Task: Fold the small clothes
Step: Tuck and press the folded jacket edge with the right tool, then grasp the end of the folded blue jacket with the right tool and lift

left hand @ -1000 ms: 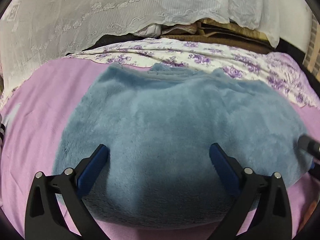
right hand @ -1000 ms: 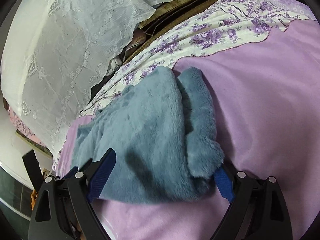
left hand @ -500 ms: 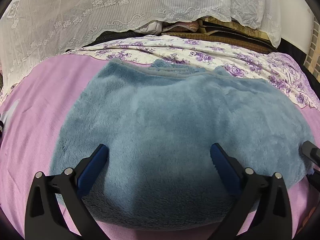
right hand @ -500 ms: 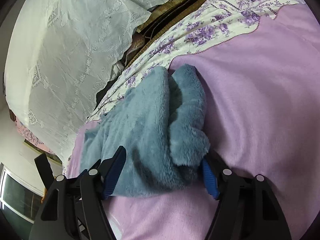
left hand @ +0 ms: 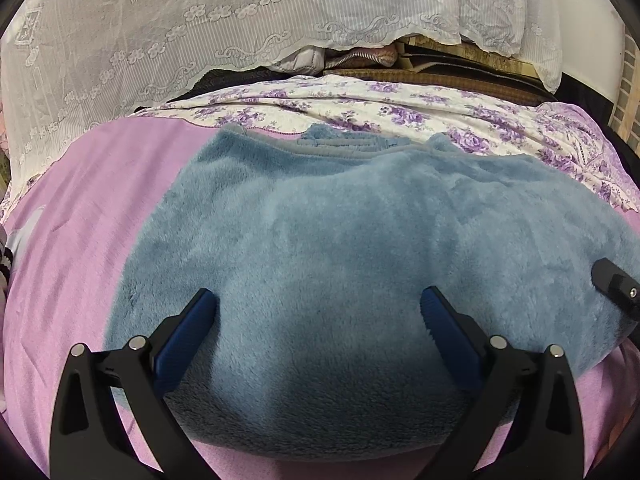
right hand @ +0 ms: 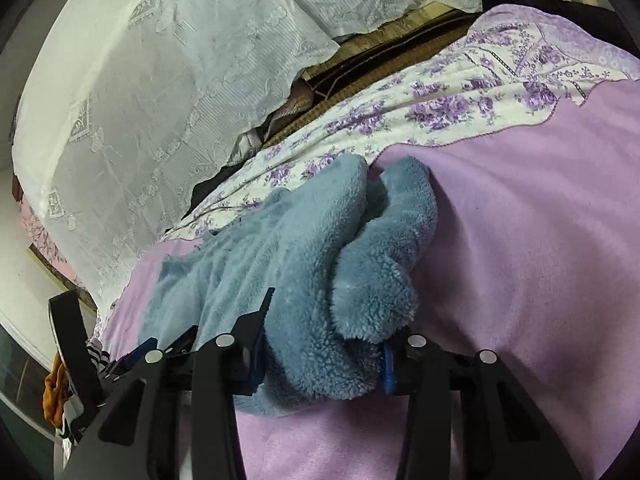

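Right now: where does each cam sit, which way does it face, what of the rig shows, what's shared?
Left wrist: on left gripper, angled down over the blue fleece garment; own open fingers show.
Right wrist: on right gripper, jaws closing on the garment's bunched edge; own fingers show.
Shared: garment, pink blanket, floral sheet, lace curtain.

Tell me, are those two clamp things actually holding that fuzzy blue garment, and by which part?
The right gripper is closing on a bunched side edge of the blue fleece garment. The left gripper stands open above it, holding nothing.
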